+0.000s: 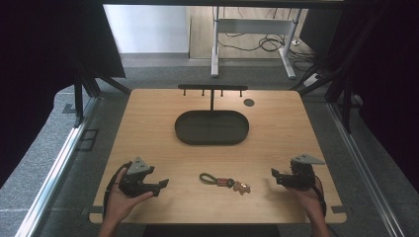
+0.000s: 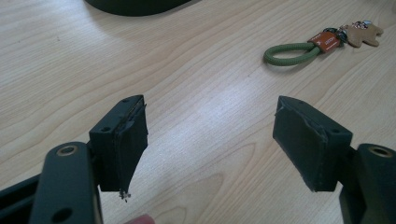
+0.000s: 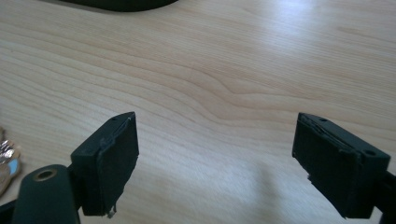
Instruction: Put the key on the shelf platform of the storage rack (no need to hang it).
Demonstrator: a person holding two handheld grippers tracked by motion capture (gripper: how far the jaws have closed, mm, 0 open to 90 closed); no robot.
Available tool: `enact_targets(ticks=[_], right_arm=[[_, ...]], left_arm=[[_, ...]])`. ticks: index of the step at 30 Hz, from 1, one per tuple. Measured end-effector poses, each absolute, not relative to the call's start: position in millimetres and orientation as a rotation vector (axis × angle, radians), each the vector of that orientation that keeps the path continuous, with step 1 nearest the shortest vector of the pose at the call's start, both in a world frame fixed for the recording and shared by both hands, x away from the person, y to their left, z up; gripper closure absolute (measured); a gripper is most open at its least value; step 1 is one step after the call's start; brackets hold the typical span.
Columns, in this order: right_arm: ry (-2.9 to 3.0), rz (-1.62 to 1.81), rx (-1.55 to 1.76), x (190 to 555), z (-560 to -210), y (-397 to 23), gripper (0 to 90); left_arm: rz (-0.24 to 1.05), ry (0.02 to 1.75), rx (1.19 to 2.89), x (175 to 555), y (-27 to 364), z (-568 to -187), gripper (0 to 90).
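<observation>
Tray (image 2: 135, 5) cut by the top edge in left gripper view. Beside the keychain's green loop (image 2: 289, 52), charm (image 2: 362, 32) too small to identify; orange tag (image 2: 325, 41) lettering illegible.

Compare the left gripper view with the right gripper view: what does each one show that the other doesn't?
Left gripper view alone: the whole keychain, with its green cord loop, orange tag and small bear charm, lying ahead and to the right of the open jaws.

Right gripper view alone: just a sliver of that charm at the left edge, and a long bare stretch of table.

Both share: the wooden table, the rim of the dark oval tray at the top, and a pair of open black jaws holding nothing.
</observation>
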State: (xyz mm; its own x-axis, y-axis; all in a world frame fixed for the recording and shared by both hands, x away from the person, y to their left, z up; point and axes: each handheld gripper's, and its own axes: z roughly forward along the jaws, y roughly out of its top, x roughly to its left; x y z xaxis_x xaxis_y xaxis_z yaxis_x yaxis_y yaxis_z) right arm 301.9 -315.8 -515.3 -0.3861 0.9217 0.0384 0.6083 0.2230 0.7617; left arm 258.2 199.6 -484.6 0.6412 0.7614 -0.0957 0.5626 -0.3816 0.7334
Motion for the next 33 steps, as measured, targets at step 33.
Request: enact_targets(ticks=[33], right_arm=[[2.420,0.991,1.124,306,-451,-293,31.2]], left_arm=[[0.336,0.941,2.077,252,196,-474,26.9]])
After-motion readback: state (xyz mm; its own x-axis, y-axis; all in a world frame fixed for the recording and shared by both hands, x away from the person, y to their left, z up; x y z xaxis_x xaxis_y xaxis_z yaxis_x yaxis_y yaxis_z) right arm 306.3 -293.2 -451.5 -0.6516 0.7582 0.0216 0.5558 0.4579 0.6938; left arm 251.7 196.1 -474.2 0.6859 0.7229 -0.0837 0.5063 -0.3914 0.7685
